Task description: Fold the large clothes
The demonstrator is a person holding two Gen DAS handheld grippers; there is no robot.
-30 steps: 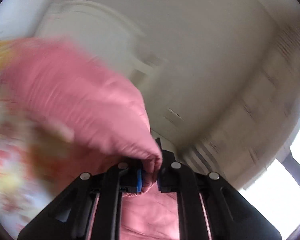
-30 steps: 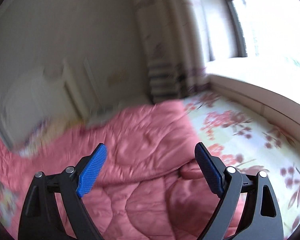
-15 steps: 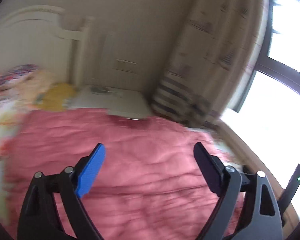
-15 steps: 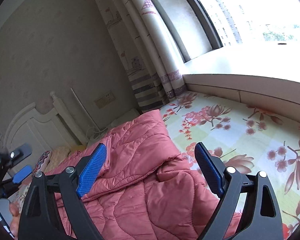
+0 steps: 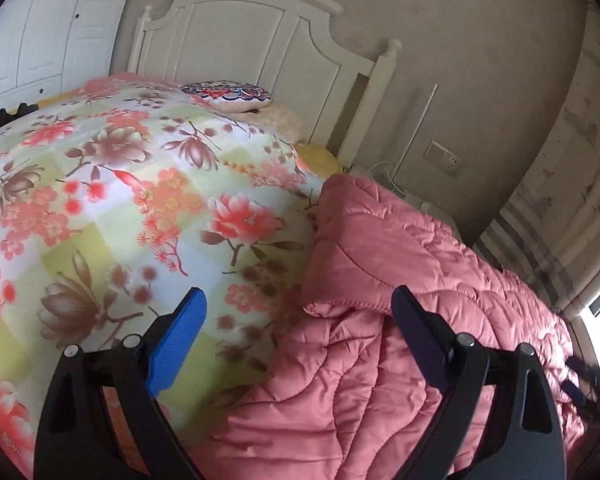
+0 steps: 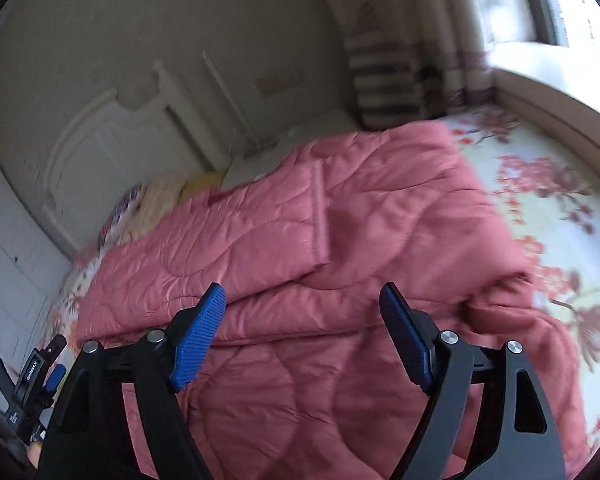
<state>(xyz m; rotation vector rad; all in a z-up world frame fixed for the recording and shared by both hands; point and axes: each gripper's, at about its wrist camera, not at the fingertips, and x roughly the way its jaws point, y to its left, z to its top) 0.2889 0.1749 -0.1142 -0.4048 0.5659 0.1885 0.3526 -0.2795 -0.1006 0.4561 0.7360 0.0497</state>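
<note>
Left tongs [image 5: 296,324]: spread wide, nothing between the blue pads, having just opened. They hang above the line where the pink quilted padded garment [image 5: 400,300] meets the floral bed sheet [image 5: 120,184], with a stitched hem edge of the garment just ahead of the right-hand pad.

Right tongs [image 6: 304,328]: spread and empty, with the jaws having just narrowed a little. They hover over the middle of the same pink garment [image 6: 300,240], pointing at a folded-over flap whose seam runs up the cloth. No pad presses on fabric in either view.

Garment: lying on the bed along the side nearer the window and striped curtain [image 6: 384,80], partly doubled over itself and bunched at the near end, not yet a tidy fold. The left tongs also show at the lower left corner of the right wrist view.

Surroundings: white wooden headboard [image 5: 260,52], a patterned cushion [image 5: 228,94] at the head of the bed, a white wardrobe [image 5: 40,32] at the left.

Risks, as judged:
1. The padding is thick and slippery-looking; a pinch taking only 1 layer could let the layer beneath slide away and undo the fold.
2. A pinch at the hem edge may also catch the sheet, which lies directly beside it.
3. The right wrist view is blurred, so its aim at the flap edge is uncertain.
</note>
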